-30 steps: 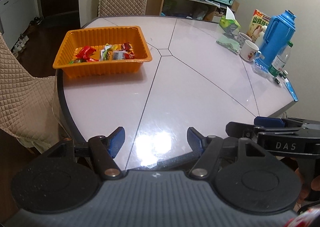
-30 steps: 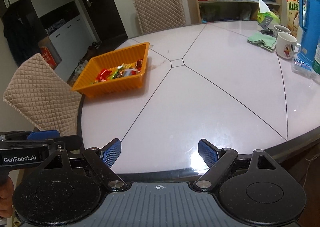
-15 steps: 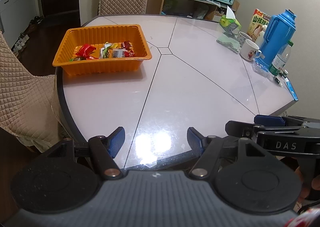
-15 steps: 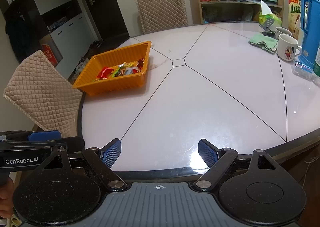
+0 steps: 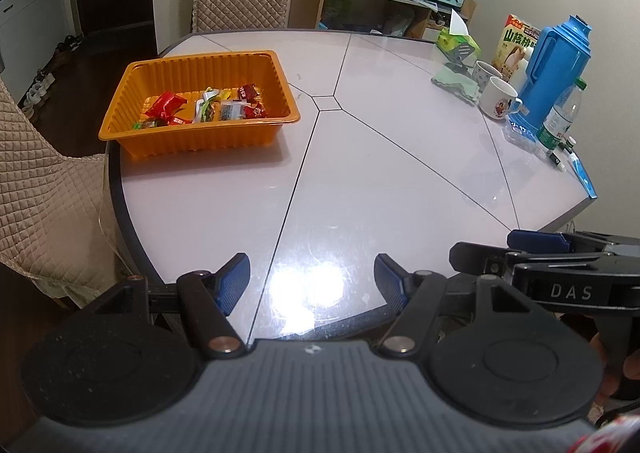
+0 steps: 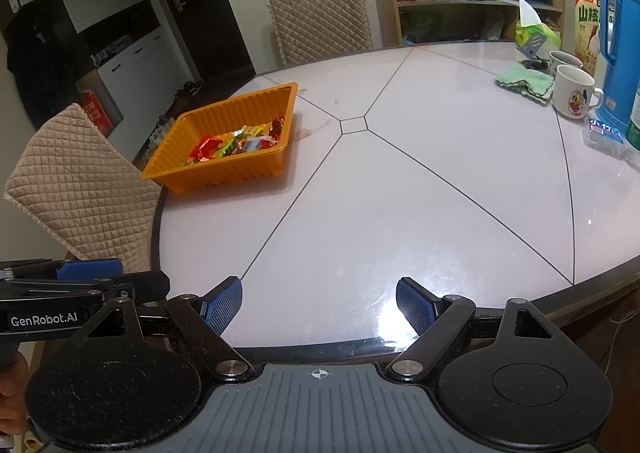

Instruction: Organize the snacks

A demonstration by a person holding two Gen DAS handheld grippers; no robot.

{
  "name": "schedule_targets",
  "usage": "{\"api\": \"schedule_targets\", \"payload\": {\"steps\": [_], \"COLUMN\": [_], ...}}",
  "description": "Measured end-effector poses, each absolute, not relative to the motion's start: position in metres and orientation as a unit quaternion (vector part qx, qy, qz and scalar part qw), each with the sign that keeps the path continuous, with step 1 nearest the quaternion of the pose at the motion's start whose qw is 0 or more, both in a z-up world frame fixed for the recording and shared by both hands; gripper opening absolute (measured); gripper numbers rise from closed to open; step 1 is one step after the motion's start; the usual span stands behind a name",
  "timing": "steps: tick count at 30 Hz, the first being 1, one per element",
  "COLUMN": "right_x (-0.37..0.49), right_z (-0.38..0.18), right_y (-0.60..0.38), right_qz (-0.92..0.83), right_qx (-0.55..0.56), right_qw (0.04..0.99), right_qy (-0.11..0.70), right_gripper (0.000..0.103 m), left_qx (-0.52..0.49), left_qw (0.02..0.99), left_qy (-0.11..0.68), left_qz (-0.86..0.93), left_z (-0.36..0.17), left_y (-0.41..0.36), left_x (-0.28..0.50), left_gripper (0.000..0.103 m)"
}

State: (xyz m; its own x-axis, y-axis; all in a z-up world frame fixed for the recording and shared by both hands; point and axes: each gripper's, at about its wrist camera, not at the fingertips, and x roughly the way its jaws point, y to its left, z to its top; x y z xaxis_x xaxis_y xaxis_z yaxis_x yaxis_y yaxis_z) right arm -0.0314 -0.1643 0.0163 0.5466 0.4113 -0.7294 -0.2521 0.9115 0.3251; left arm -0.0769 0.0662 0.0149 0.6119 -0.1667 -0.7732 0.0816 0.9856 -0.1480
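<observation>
Snacks (image 5: pixel 202 109) are the concern, yet nearest each lens come the tools: the left gripper (image 5: pixel 312 281) hangs over the near rim of the table (image 5: pixel 360 181) at 6 o'clock, its blue pads spread wide on nothing, and the right gripper (image 6: pixel 319 303) sits beside it toward 3 o'clock, jaws likewise parted and empty. Beyond them lies a bare stretch of white tabletop. Farther out, near 10 o'clock in the left view, stands the orange tray (image 5: pixel 192 137) close to the table's left edge, with the wrapped sweets heaped along its near wall. At 2 o'clock, well apart from the tray, stand a white mug (image 5: pixel 498 97), a blue thermos (image 5: pixel 556 73) and a water bottle (image 5: pixel 558 121). No loose snack shows on the tabletop, so the gathering seems done or nearly so; any next move would likely call for a long reach toward the tray
</observation>
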Motion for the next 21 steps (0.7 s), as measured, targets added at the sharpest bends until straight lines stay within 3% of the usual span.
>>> {"api": "schedule_targets", "payload": {"steps": [21], "right_x": [-0.0280], "right_z": [0.0166], "right_y": [-0.1592], "right_qz": [0.194], "right_qx": [0.087], "right_qw": [0.875], "right_qy": [0.436], "right_gripper": [0.084], "left_qx": [-0.049], "left_qw": [0.898], "left_qy": [0.433], "left_qz": [-0.067], "left_z": [0.0159], "left_y": [0.0684], "left_x": [-0.0757], "left_gripper": [0.066]}}
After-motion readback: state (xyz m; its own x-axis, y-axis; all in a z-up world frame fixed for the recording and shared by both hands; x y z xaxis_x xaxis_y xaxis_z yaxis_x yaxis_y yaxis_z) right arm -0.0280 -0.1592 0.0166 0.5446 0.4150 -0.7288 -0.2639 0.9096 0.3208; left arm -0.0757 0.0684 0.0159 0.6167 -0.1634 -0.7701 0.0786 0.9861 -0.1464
